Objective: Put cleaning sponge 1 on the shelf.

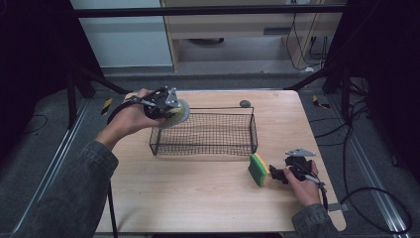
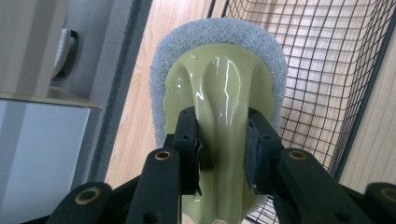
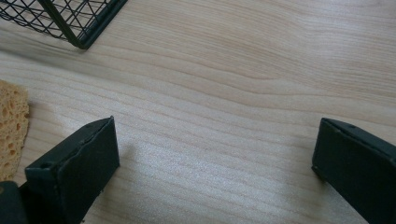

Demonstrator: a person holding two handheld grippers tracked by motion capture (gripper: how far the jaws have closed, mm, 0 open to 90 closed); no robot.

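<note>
My left gripper (image 1: 166, 109) (image 2: 223, 140) is shut on the pale green plastic handle of a scrubber (image 2: 219, 93) with a grey scouring pad (image 1: 181, 111). It holds the scrubber in the air at the left end of a black wire basket (image 1: 205, 134). My right gripper (image 1: 278, 174) (image 3: 215, 158) stands open low over the wooden table (image 1: 198, 183) at the right, nothing between its jaws. A green and yellow sponge (image 1: 258, 169) lies just left of it; its yellow edge (image 3: 11, 126) shows at the left of the right gripper view.
A small grey round object (image 1: 244, 103) rests on the table behind the basket's far right corner. The basket's corner (image 3: 70, 23) lies ahead of the right gripper. Cables (image 1: 376, 198) trail over the floor to the right.
</note>
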